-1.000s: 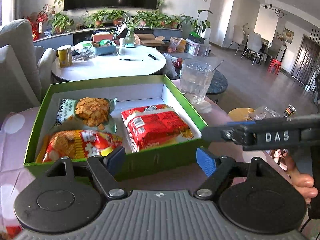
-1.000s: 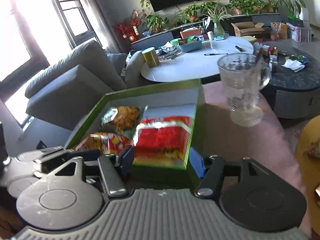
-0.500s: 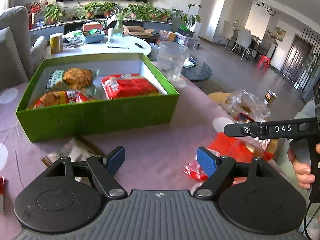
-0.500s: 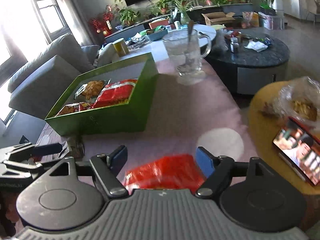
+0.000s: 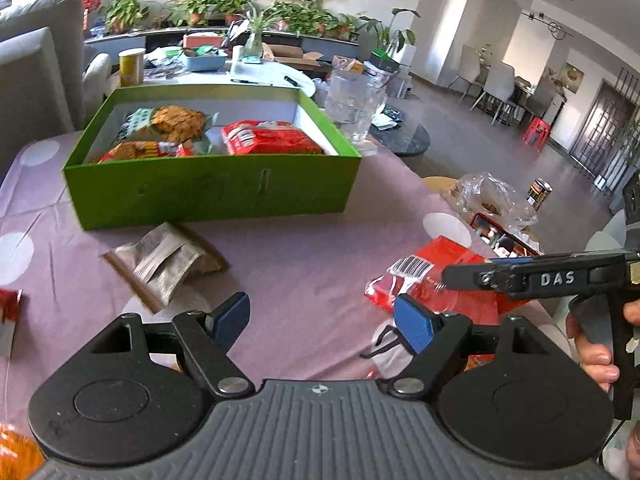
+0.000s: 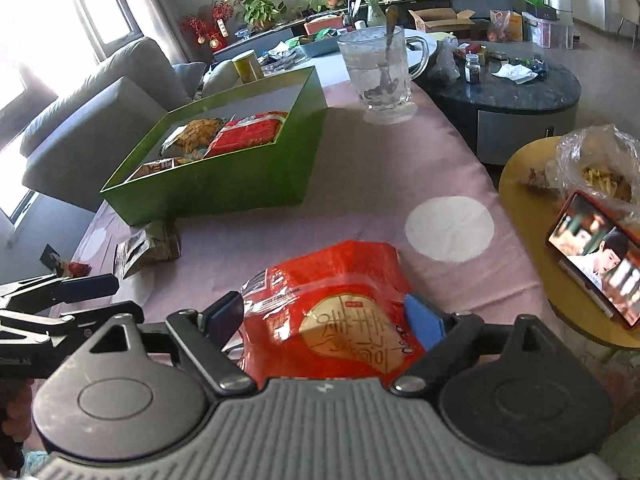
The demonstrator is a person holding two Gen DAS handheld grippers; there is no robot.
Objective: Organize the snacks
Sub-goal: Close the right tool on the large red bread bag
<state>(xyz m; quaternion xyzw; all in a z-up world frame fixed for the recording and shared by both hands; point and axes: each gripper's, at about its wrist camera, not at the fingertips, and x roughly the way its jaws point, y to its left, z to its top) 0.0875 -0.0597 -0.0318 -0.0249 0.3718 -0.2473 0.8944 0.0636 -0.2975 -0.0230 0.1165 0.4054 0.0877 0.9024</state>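
A green box (image 5: pixel 208 192) on the desk holds three snack packs; a red pack (image 6: pixel 340 304) and a brown pack (image 5: pixel 168 260) lie flat outside it.

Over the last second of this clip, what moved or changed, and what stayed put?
Both grippers drew back from the green cardboard box. The right gripper, jaws opening, came over the red foil snack bag on the pink cloth, now between its fingers, ungripped. The left gripper stayed open and empty. Box, its three packets, glass mug and brown packet stayed put.
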